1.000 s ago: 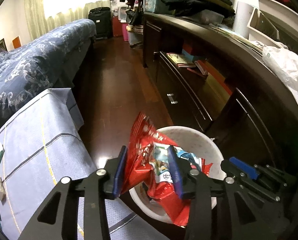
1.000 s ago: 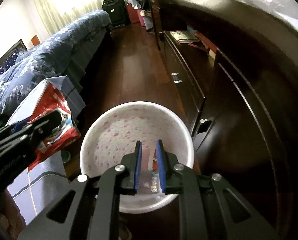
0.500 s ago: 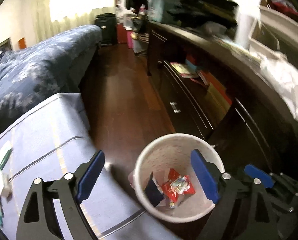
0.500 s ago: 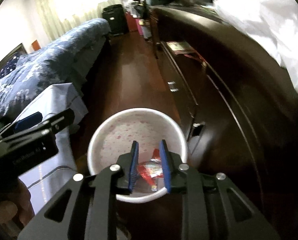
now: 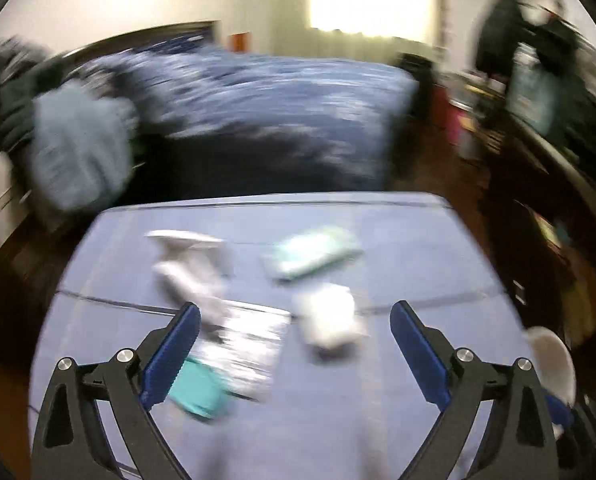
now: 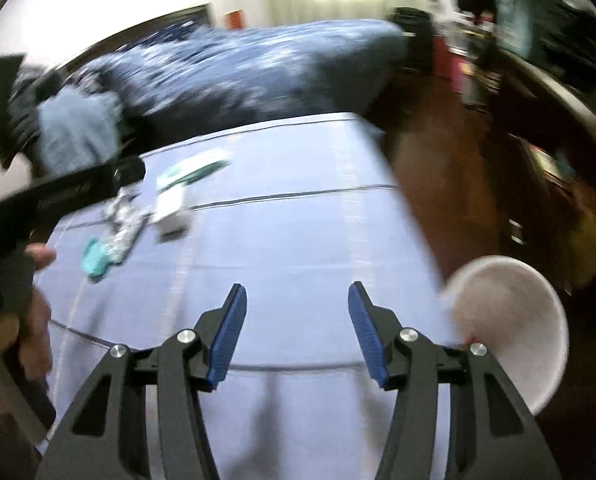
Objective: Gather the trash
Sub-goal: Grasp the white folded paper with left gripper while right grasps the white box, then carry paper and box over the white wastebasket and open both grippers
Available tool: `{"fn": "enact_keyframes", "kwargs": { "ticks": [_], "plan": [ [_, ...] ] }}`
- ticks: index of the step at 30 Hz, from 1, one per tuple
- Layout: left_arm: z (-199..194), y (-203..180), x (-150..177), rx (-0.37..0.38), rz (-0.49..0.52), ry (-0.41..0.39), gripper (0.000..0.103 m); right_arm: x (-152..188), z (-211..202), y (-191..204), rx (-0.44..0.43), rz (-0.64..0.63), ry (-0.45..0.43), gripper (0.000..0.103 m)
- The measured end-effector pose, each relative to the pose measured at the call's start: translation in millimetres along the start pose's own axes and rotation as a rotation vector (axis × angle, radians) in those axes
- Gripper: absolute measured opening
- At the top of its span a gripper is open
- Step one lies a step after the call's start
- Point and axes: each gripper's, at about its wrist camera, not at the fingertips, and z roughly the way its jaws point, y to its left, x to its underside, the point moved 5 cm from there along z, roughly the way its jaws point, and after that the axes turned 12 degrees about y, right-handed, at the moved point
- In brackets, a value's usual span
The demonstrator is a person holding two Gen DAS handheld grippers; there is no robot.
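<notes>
My left gripper point(image 5: 294, 312) hangs over a blue-covered table point(image 5: 377, 420); its jaws are opening wide with nothing between them. Below it lie blurred pieces of trash: a white crumpled wrapper point(image 5: 329, 320), a green-and-white packet point(image 5: 313, 256), a silvery wrapper point(image 5: 246, 344) and a teal scrap point(image 5: 198, 396). My right gripper point(image 6: 296, 292) is over bare cloth, its jaws opening and empty. The white trash bin point(image 6: 509, 320) stands on the floor to its right. The same litter, packet point(image 6: 194, 168) and teal scrap point(image 6: 96, 260), lies far left of it.
Behind the table stands a bed with a blue patterned cover point(image 5: 258, 92). A dark cabinet point(image 6: 557, 140) runs along the right, with wooden floor point(image 6: 437, 168) between it and the table. A hand point(image 6: 38, 256) holds the left gripper's black body point(image 6: 78, 192).
Both grippers swung left from over the bin to the blue table. The left let the red snack bag drop into the bin; the right released its small wrapper. Both sets of jaws widened.
</notes>
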Motion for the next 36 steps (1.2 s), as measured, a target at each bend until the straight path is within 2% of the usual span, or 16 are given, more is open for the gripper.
{"fn": "enact_keyframes", "kwargs": {
  "ticks": [2,4,5,10,11,12,13,14,15,16,18,23,25,26,30,36],
  "plan": [
    [14.6,31.7,-13.4,-0.064,-0.062,0.005,0.099,-8.5,7.2,23.3,-0.013,-0.032,0.002,0.055],
    [28.5,50.9,-22.0,-0.093,-0.097,0.005,0.099,-18.3,15.3,42.0,-0.022,-0.048,0.007,0.056],
    [45.6,60.3,-29.4,-0.114,-0.116,0.034,0.099,-24.4,19.3,50.8,-0.033,-0.051,0.009,0.056],
    [99.2,69.6,-36.8,-0.041,-0.172,0.156,0.099,-50.8,43.4,71.1,-0.003,-0.045,0.007,0.06],
    [106.4,72.0,-36.1,-0.043,-0.171,0.171,0.092,-58.2,52.2,74.3,0.012,-0.044,0.016,0.06],
    [110.3,73.7,-32.4,-0.026,-0.169,0.182,0.078,-61.2,57.7,75.5,0.016,-0.045,0.024,0.06],
    [112.4,72.3,-31.3,-0.015,-0.164,0.193,0.06,-65.7,64.6,78.8,0.015,-0.046,0.033,0.06],
    [110.2,69.8,-32.0,-0.023,-0.134,0.167,0.04,-70.4,70.4,82.2,0.016,-0.046,0.039,0.06],
    [110.2,68.1,-31.7,-0.001,-0.119,0.172,0.039,-77.2,76.9,86.7,0.019,-0.052,0.043,0.06],
    [108.4,69.1,-31.7,0.028,-0.122,0.178,0.025,-80.5,80.5,88.6,0.022,-0.057,0.045,0.06],
    [101.8,80.7,-30.9,0.068,-0.165,0.163,0.025,-88.3,87.5,97.2,0.019,-0.072,0.05,0.06],
    [63.3,115.1,-29.6,0.024,-0.221,0.06,0.025,-96.9,101.7,112.0,0.015,-0.106,0.075,0.057],
    [50.7,125.9,-29.1,0.003,-0.231,0.032,0.026,-95.7,108.4,113.7,0.031,-0.115,0.096,0.041],
    [40.9,133.4,-27.3,-0.006,-0.245,0.014,0.026,-96.5,110.3,113.8,0.031,-0.116,0.095,0.041],
    [24.6,143.3,-24.0,-0.006,-0.266,-0.005,0.026,-94.9,107.1,109.2,0.0,-0.093,0.093,0.04],
    [13.6,132.5,-18.4,-0.001,-0.26,-0.002,0.027,-80.2,80.3,95.6,-0.011,-0.069,0.055,0.04]
  ]
}}
